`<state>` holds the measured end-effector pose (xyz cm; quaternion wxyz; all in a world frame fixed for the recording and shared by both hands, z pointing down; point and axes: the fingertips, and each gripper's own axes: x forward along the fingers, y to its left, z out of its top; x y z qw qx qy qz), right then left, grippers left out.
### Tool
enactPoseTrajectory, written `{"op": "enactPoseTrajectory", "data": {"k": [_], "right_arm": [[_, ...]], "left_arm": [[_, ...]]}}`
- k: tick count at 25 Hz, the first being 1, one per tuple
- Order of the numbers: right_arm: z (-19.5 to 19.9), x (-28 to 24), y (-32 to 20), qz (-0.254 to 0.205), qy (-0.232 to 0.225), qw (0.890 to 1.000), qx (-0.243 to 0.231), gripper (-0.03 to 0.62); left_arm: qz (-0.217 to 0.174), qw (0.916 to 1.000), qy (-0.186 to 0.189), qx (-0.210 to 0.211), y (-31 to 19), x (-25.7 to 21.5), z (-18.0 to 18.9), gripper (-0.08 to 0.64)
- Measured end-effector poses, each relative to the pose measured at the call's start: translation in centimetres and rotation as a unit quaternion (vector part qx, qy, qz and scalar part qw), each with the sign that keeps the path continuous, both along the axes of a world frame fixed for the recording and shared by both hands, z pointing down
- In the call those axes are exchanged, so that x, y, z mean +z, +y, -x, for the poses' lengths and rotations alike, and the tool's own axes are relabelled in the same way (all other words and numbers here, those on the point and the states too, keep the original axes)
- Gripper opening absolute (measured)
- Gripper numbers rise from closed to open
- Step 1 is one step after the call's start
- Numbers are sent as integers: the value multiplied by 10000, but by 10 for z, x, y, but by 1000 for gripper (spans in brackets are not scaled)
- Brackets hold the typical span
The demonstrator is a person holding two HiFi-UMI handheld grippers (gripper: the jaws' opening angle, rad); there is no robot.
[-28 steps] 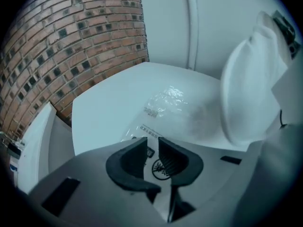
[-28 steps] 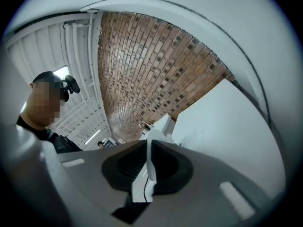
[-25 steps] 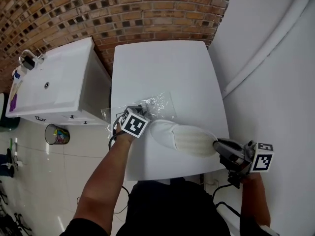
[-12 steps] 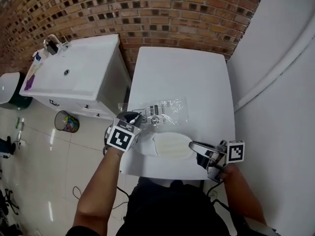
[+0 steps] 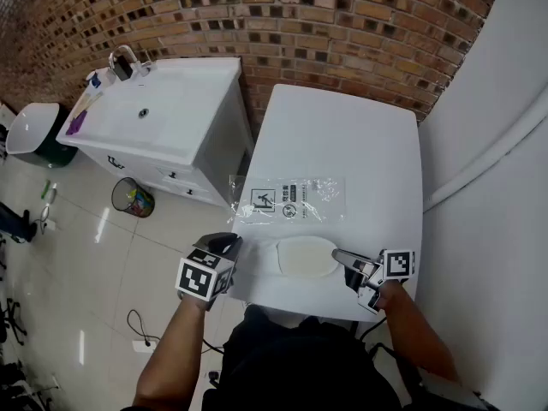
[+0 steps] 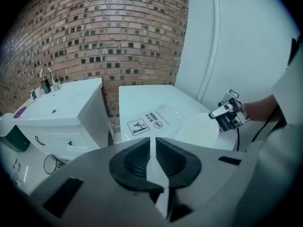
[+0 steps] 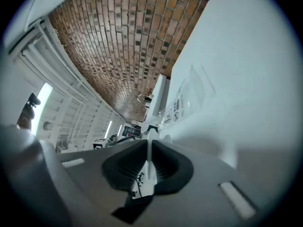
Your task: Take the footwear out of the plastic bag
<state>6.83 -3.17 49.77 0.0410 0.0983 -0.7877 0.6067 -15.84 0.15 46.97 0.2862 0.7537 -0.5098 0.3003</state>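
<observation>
A clear plastic bag (image 5: 291, 199) with printed warning signs lies flat on the white table (image 5: 342, 135). In front of it, near the table's front edge, lies a white slipper (image 5: 304, 257), sole up. My right gripper (image 5: 341, 257) sits at the slipper's right end, its jaws shut on the slipper's thin edge; the left gripper view shows the slipper (image 6: 196, 129) beside that gripper (image 6: 222, 113). My left gripper (image 5: 229, 243) hangs off the table's front left corner, apart from bag and slipper. Its jaws have just been closing to a thin slit, with nothing between them.
A white vanity with a sink and tap (image 5: 154, 118) stands left of the table against the brick wall (image 5: 342, 24). A waste bin (image 5: 133, 199) sits on the tiled floor in front of it. A white wall (image 5: 488, 187) runs along the table's right side.
My left gripper has left the bag and drawn back off the table's front left corner. The right gripper and the slipper have come down near the front edge. The bag now lies flat.
</observation>
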Motion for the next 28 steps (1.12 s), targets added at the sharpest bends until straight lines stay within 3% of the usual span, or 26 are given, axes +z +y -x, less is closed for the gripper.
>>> {"op": "enactPoseTrajectory", "data": {"k": [4, 8, 16, 19, 24, 28], "right_arm": [[-3, 27, -3, -246, 911, 9955, -98, 46], [-4, 40, -6, -776, 1731, 9813, -319, 58], [-10, 65, 1, -1593, 2899, 9390, -942, 87], [-12, 68, 0, -1873, 3126, 9253, -1049, 100], [-19, 49, -5, -2322, 3318, 9123, -612, 100], [-16, 11, 5, -2668, 3163, 9102, -157, 53]], "left_arm": [[154, 9995, 118, -259, 28, 7, -4, 28], [352, 9975, 224, -571, 48, 17, -8, 18], [445, 9942, 246, -951, 74, 16, -27, 14], [396, 9934, 243, -1048, 81, 11, -27, 11], [260, 9944, 267, -985, 87, 5, -26, 8], [158, 9963, 345, -765, 89, -3, -29, 8]]}}
